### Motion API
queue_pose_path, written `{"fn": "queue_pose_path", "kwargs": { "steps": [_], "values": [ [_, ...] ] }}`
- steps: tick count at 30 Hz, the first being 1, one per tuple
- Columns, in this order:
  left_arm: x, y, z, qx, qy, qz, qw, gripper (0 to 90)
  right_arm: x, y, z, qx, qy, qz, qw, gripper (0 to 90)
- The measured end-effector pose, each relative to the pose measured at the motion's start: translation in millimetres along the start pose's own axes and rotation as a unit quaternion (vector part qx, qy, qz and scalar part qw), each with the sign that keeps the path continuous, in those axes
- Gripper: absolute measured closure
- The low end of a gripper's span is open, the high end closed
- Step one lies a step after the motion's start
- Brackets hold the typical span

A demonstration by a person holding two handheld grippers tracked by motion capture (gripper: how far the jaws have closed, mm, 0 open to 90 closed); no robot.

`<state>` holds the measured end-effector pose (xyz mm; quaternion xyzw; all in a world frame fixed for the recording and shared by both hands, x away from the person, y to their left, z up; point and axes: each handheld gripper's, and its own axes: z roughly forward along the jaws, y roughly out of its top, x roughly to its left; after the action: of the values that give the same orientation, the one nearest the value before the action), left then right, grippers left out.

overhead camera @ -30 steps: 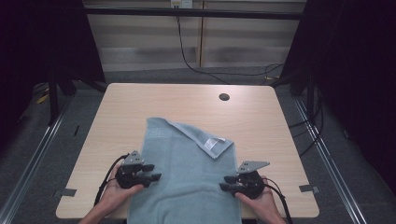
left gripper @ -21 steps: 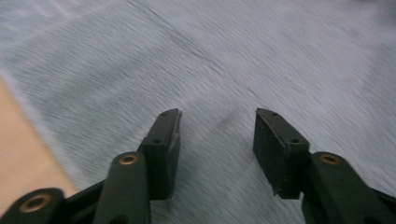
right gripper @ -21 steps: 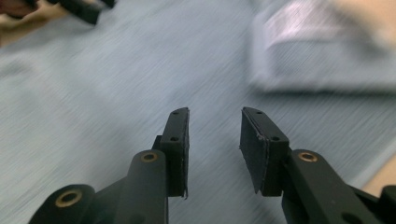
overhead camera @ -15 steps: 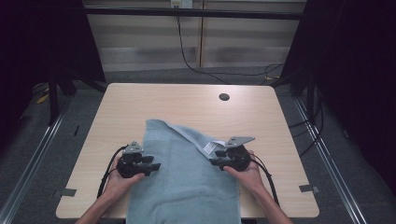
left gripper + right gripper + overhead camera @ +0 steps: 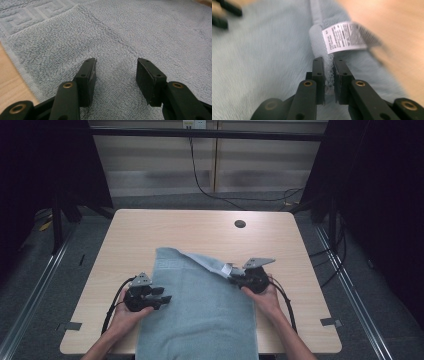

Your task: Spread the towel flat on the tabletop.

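Observation:
A blue-grey towel [image 5: 200,312] lies on the wooden table [image 5: 150,235] and hangs over its front edge. Its far right corner is folded back and carries a white label [image 5: 227,269]. My right gripper [image 5: 233,279] has just been closing, and its jaws are shut on the towel's hem [image 5: 329,68] just below the label [image 5: 344,36]. My left gripper [image 5: 167,296] rests at the towel's left edge. Its jaws [image 5: 116,72] stand open over the flat terry cloth [image 5: 125,30] with nothing between them.
A dark round hole [image 5: 240,224] sits in the table's far right part. Grey tape marks lie near the front corners [image 5: 72,325] [image 5: 330,321]. Bare wood surrounds the towel on the left, right and far sides. A cable [image 5: 200,180] runs across the floor beyond.
My right gripper moved away from the table's front edge, up the towel's right side to the folded corner, and shut on the hem by the label. The left gripper barely shifted.

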<state>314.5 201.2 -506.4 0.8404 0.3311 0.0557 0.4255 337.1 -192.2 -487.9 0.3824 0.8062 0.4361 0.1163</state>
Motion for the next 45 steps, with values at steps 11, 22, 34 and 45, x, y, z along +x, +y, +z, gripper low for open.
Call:
{"fn": "queue_pose_path", "kwargs": {
  "steps": [11, 22, 34, 45],
  "values": [
    [-0.9, -2.9, -4.0, 0.002, -0.01, 0.003, 0.9999, 50.2, -53.1, 35.3, -19.6, -0.046, -0.094, 0.068, 0.9922, 55.4],
    [9.0, 12.8, -8.5, -0.009, -0.006, -0.014, 0.9998, 48.0, -29.8, 6.5, -21.9, -0.021, -0.03, 0.063, 0.9973, 54.5],
    [46.1, 24.6, 17.6, -0.007, 0.044, -0.026, 0.9987, 48.7, -6.0, -16.4, 7.9, 0.048, -0.046, 0.011, 0.9977, 51.3],
    [18.4, -0.8, -5.7, -0.004, 0.013, -0.017, 0.9998, 50.9, 21.5, -36.6, -16.8, 0.055, -0.03, 0.02, 0.9978, 51.7]
  ]
}}
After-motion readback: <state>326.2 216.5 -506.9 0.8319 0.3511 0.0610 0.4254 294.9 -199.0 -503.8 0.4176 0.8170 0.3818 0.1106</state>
